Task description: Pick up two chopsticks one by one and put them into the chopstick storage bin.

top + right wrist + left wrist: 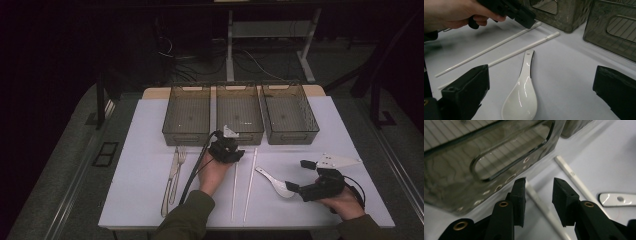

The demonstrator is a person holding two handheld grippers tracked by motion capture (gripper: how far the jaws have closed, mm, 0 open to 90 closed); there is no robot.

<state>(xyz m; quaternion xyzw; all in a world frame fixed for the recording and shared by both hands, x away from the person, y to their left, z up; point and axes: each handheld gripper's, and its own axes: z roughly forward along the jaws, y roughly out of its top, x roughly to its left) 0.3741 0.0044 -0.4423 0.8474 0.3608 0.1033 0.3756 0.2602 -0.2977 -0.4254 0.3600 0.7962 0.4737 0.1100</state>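
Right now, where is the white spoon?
In the high view, the white spoon lies on the table right of the two chopsticks, just left of the right gripper.

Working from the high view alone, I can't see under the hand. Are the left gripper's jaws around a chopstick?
Observer: Yes. The left gripper view shows the left gripper with open jaws either side of one chopstick, close to a bin.
Operator: Is the right one gripping the spoon?
Observer: No. In the right gripper view the right gripper stands wide open, and the spoon lies bowl up on the table between its jaws, untouched.
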